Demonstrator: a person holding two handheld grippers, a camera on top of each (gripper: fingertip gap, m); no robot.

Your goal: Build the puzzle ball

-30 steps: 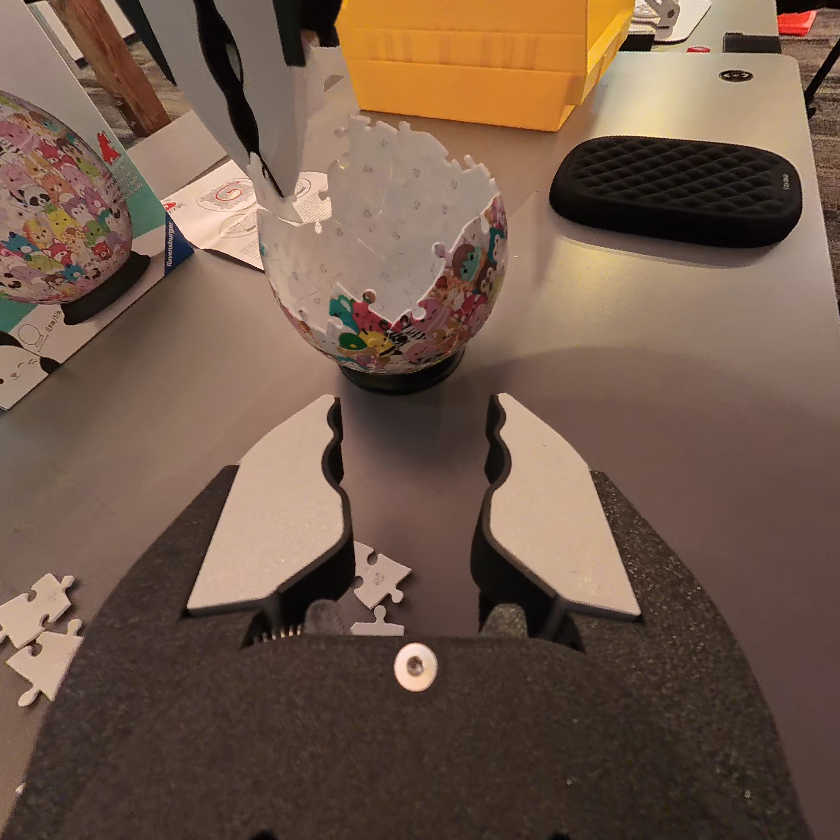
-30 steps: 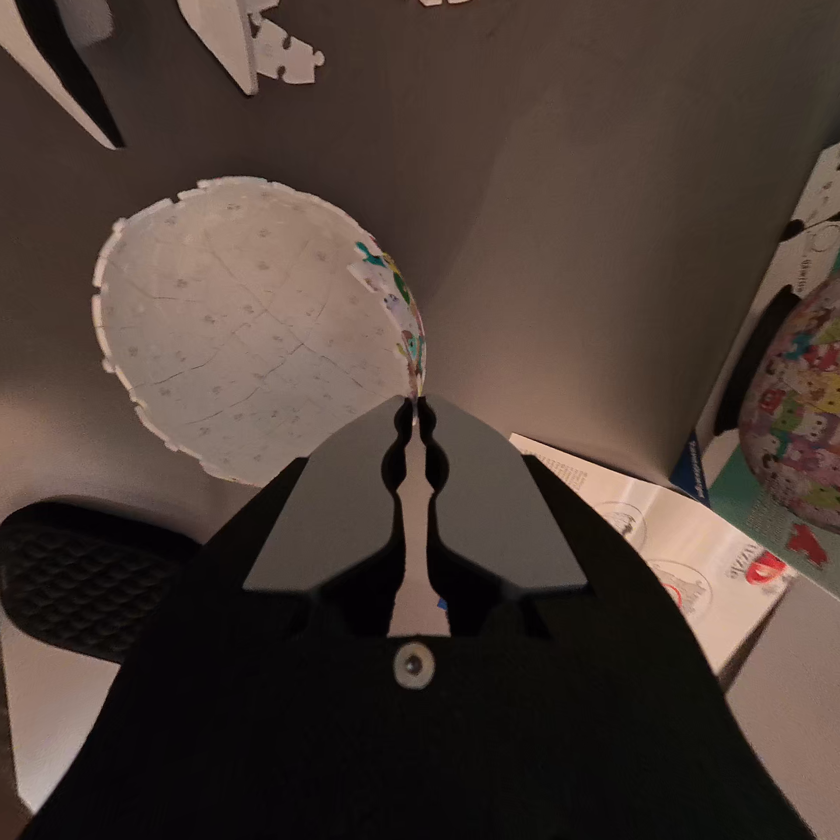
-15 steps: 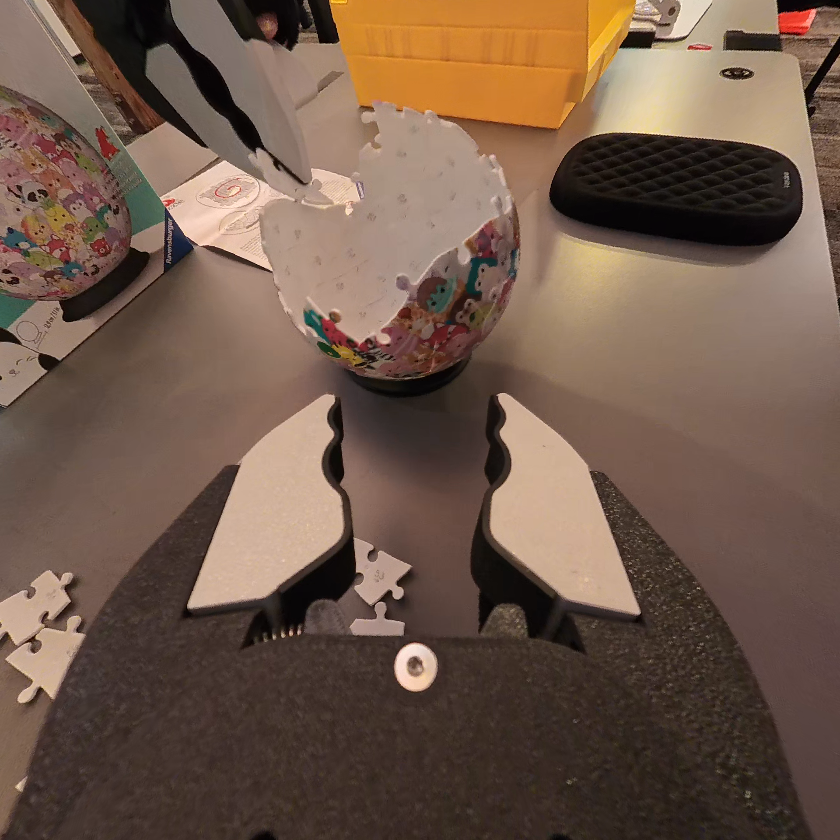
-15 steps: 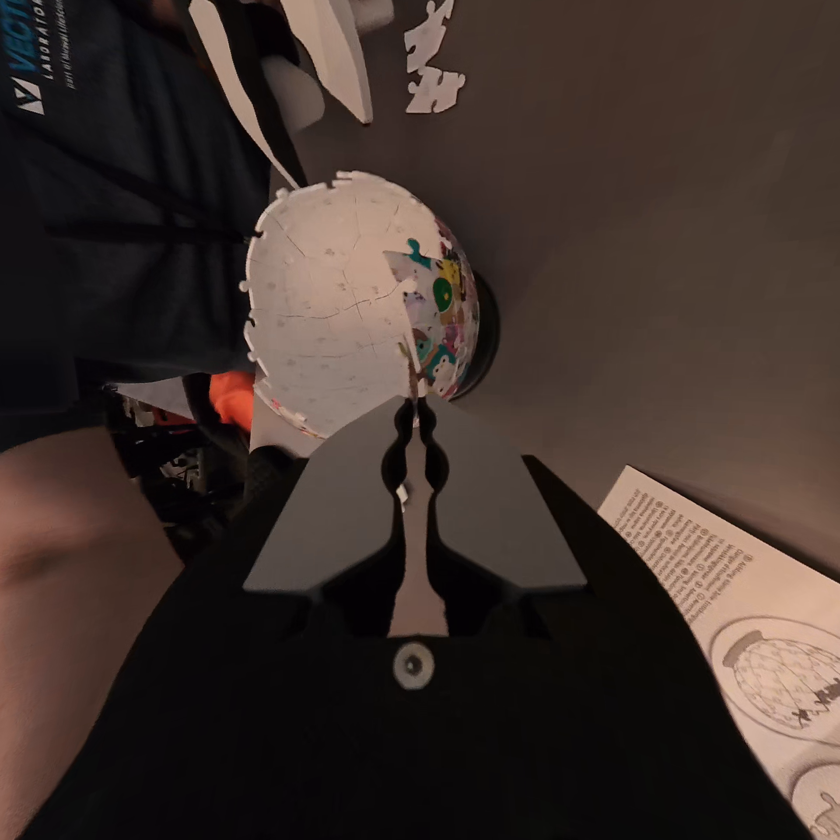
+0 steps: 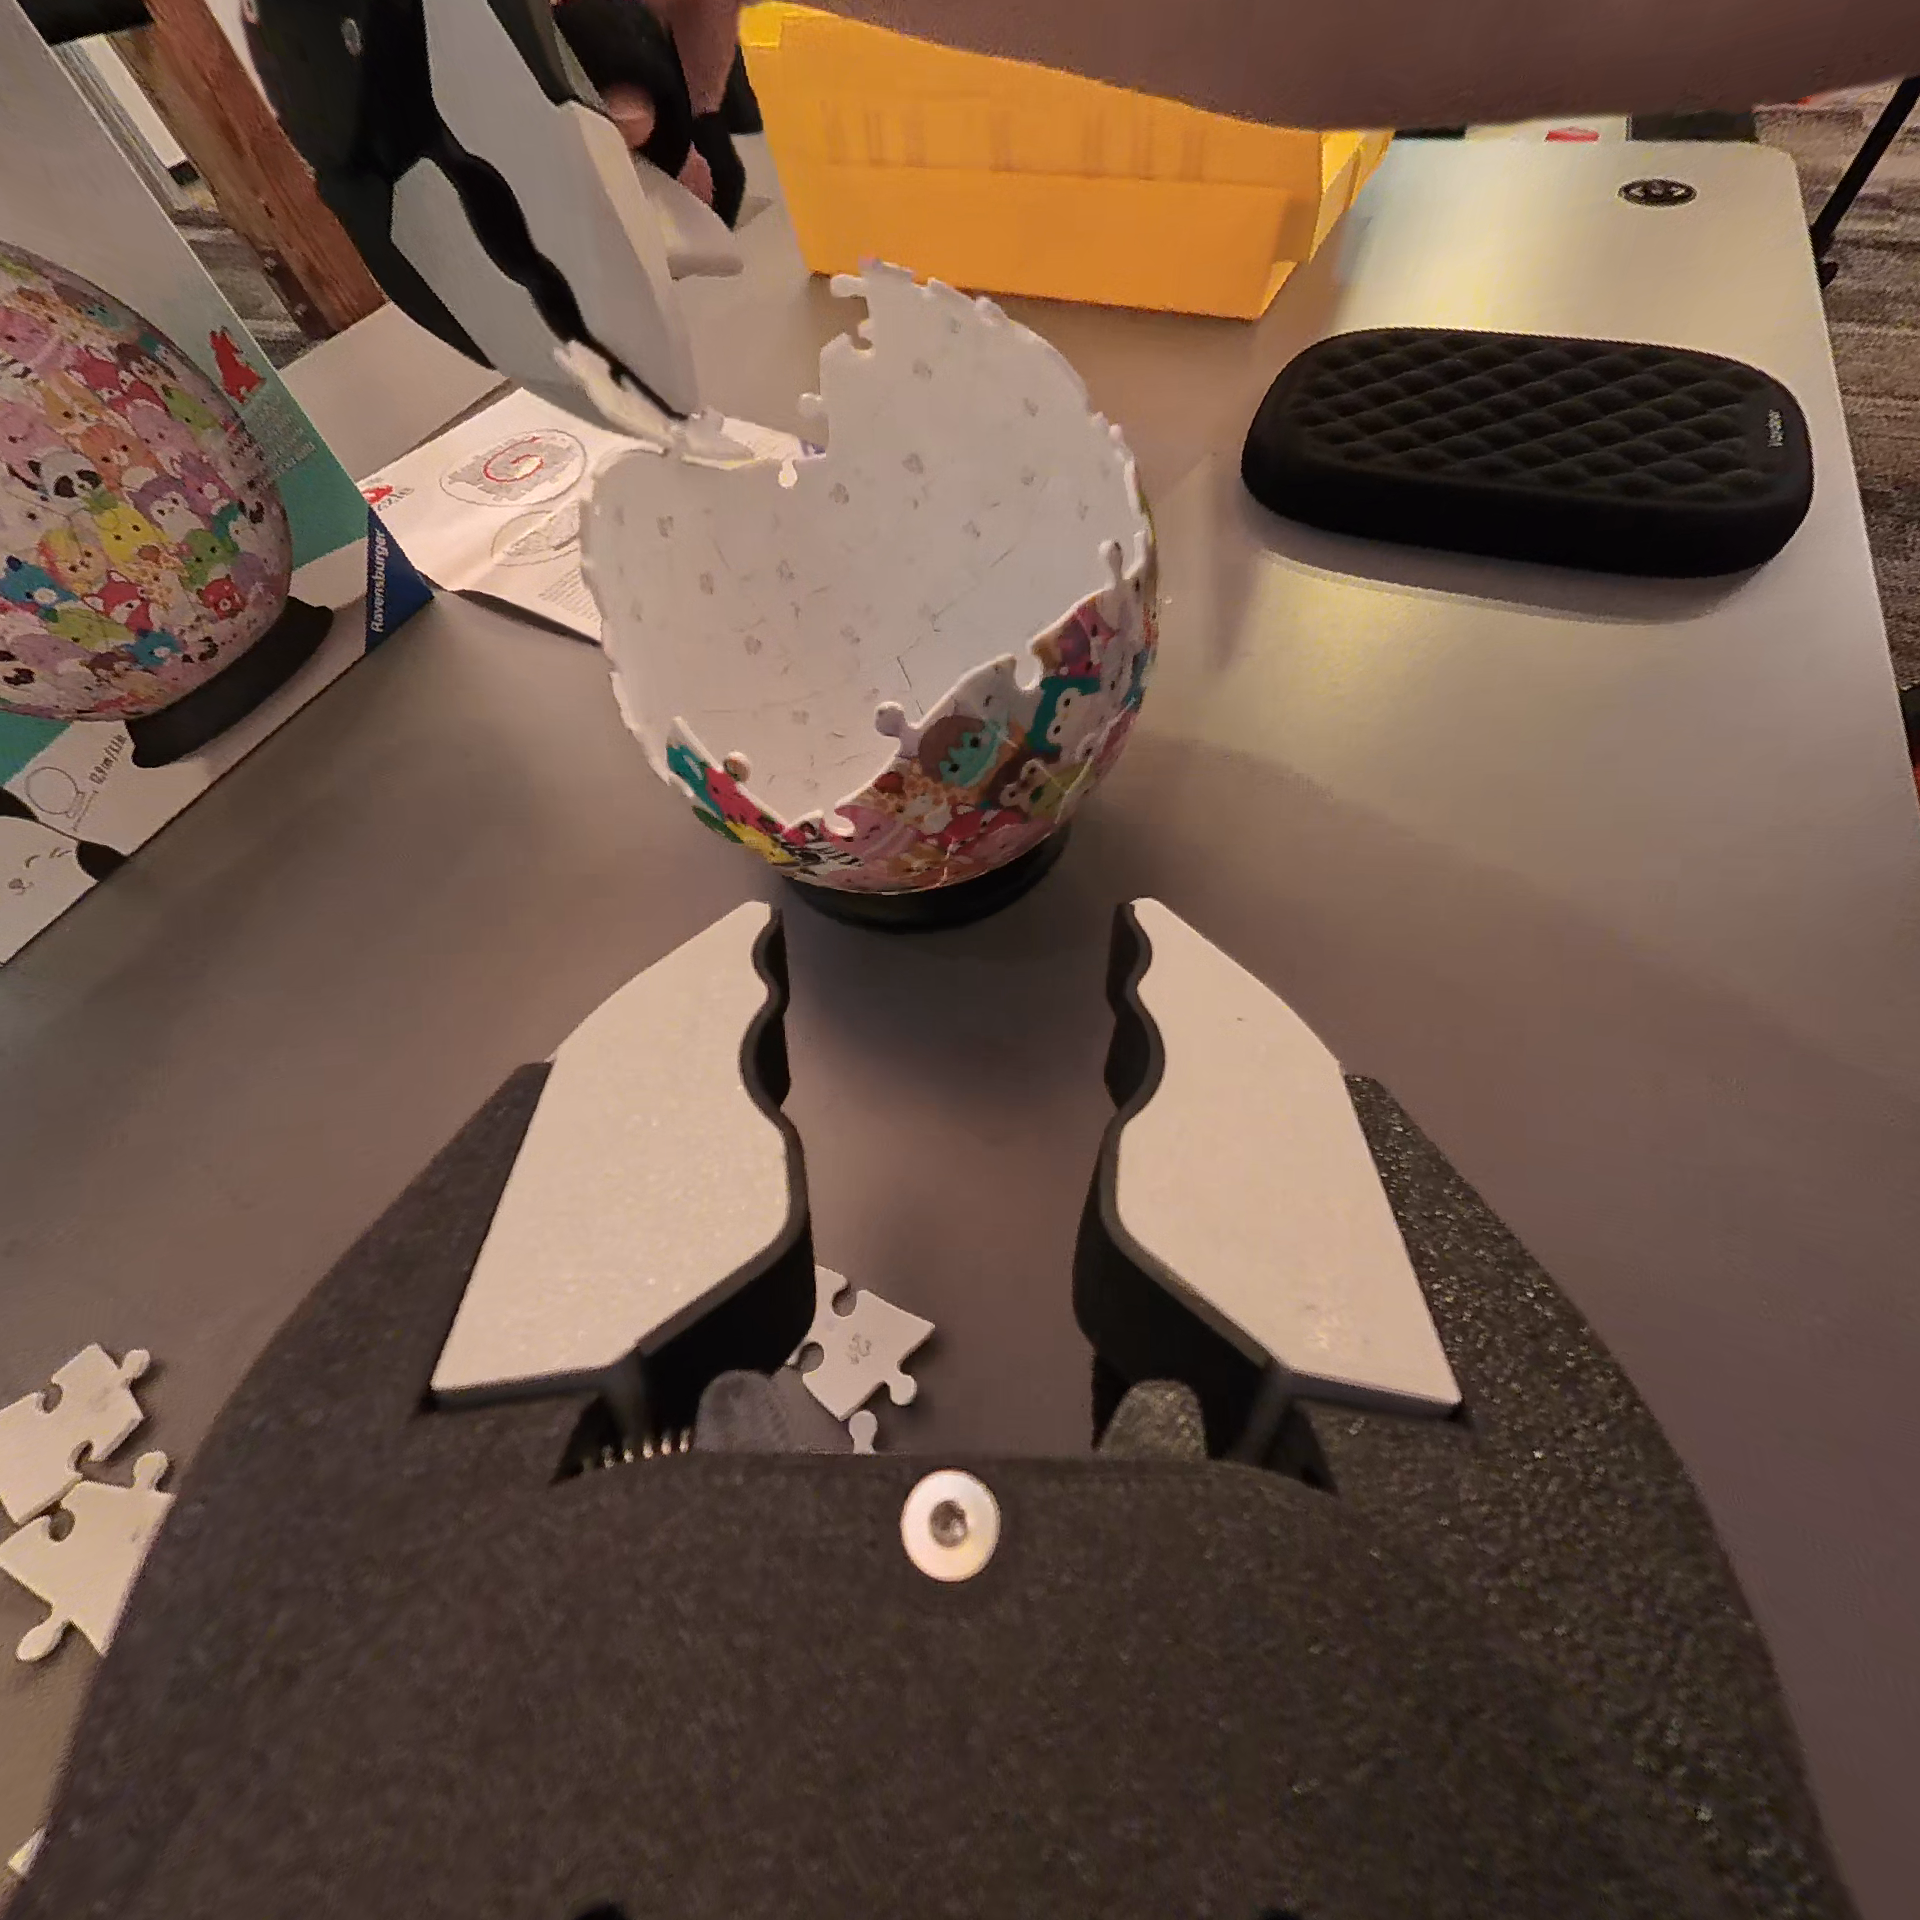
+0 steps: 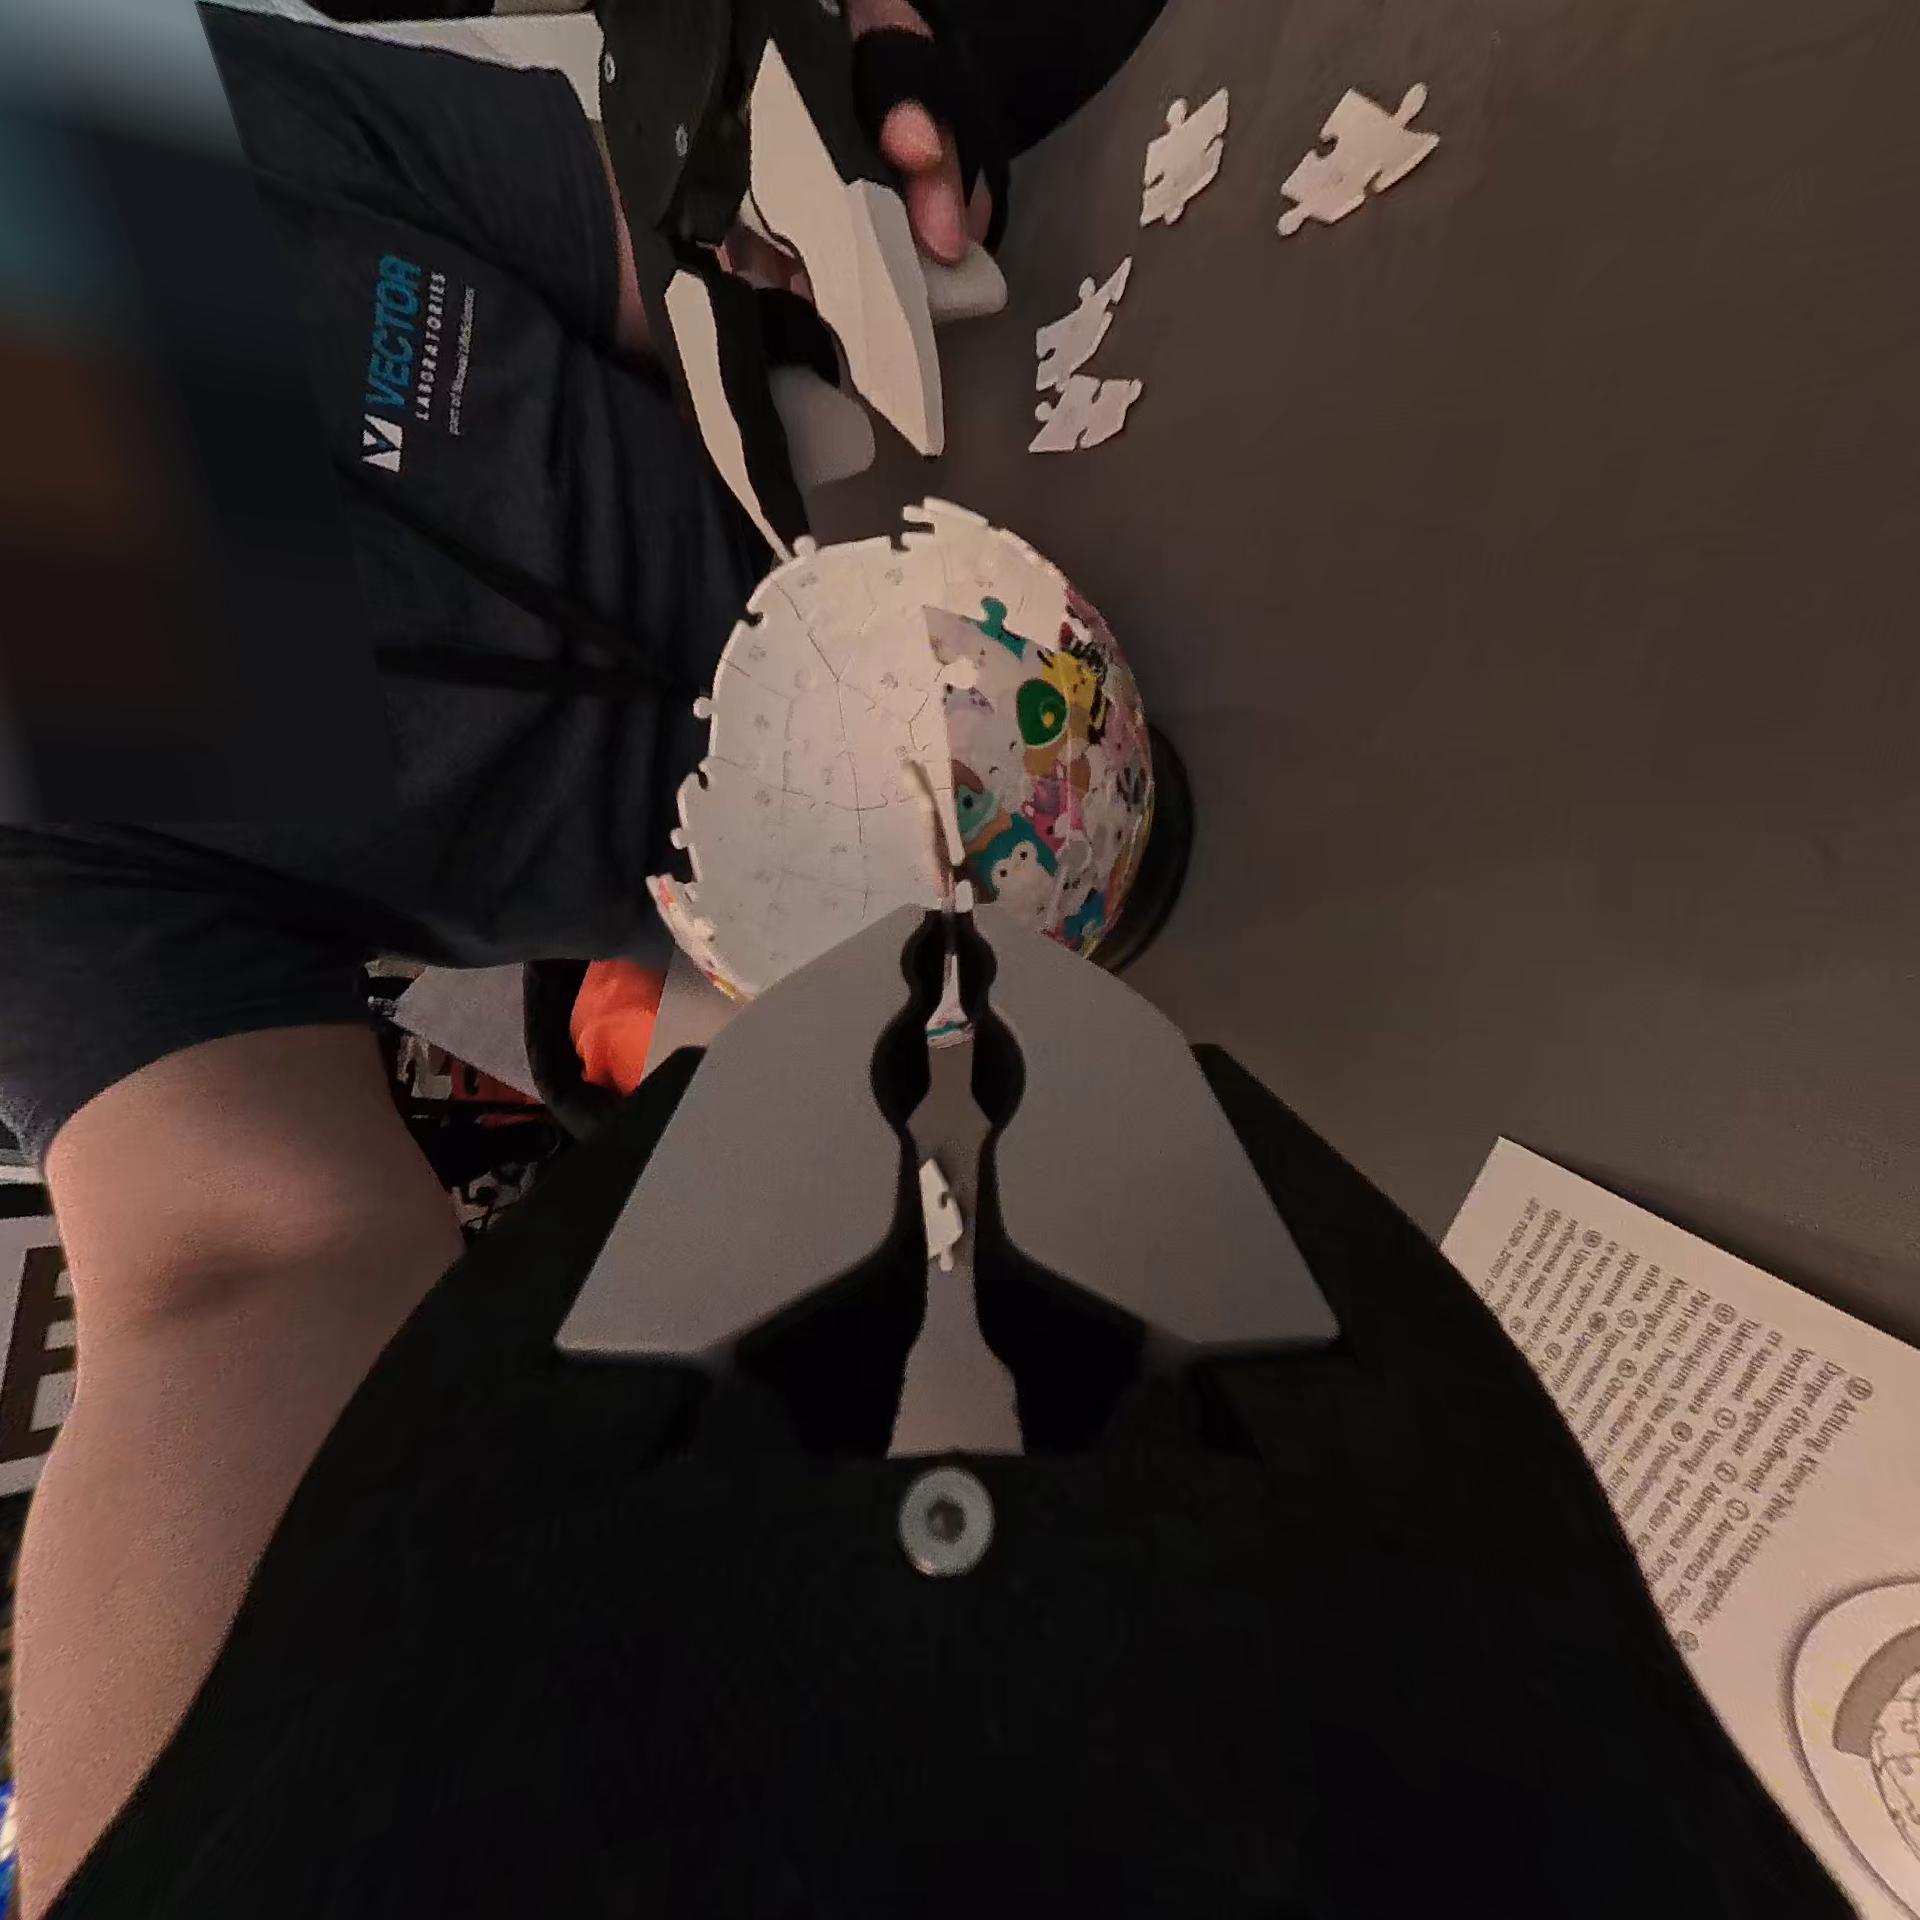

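The half-built puzzle ball (image 5: 883, 644) sits on a black stand (image 5: 925, 904), with a white inside and a colourful outside. My left gripper (image 5: 951, 935) is open and empty, low over the table just in front of the stand. My right gripper (image 5: 665, 416) comes down from the upper left and is shut on a white puzzle piece (image 5: 696, 431) at the ball's rim. In the right wrist view my right gripper (image 6: 945, 914) pinches that piece (image 6: 951, 997) edge-on against the ball (image 6: 831, 748). My left gripper (image 6: 862, 499) shows beyond the ball.
Loose white pieces lie on the grey table: one (image 5: 862, 1351) under my left gripper and two at the left edge (image 5: 62, 1423). A puzzle box (image 5: 156, 520) and an instruction sheet (image 5: 499, 520) are on the left. A yellow bin (image 5: 1039, 208) is behind. A black pad (image 5: 1527, 447) is at the right.
The ball has turned on its stand, its opening swinging toward the left, with my shut right gripper moving along at the rim. My left gripper has stayed open and in place.
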